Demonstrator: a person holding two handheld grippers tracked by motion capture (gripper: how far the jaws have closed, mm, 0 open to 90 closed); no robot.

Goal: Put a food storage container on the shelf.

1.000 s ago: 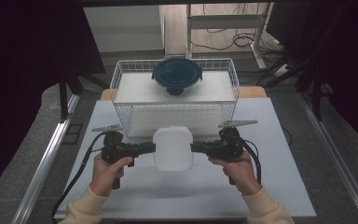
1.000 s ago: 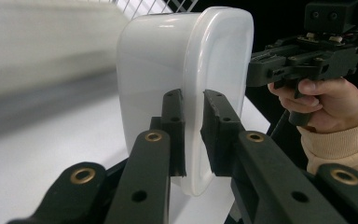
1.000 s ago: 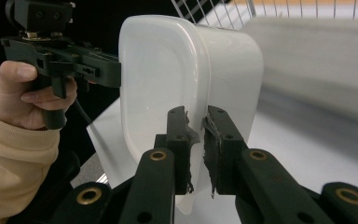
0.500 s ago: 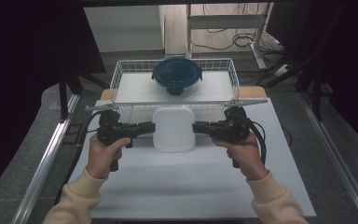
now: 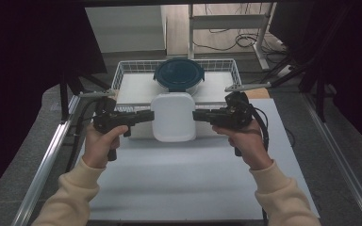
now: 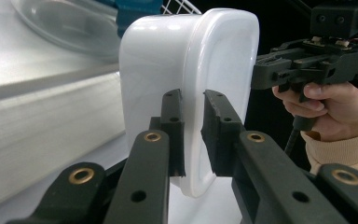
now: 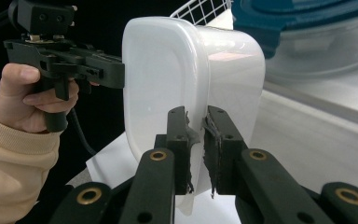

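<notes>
A person held a white plastic container (image 5: 173, 117) in the air above the white worktop (image 5: 188, 179), just in front of a wire basket (image 5: 122, 75) that carried a round bowl with a dark blue lid (image 5: 179, 74). The left hand-held gripper (image 5: 147, 116) was clenched on the container's left rim. The right hand-held gripper (image 5: 197, 116) was clenched on its right rim.

High view overhead; gripper views close, opposed — share container (image 6: 186, 88).
</notes>
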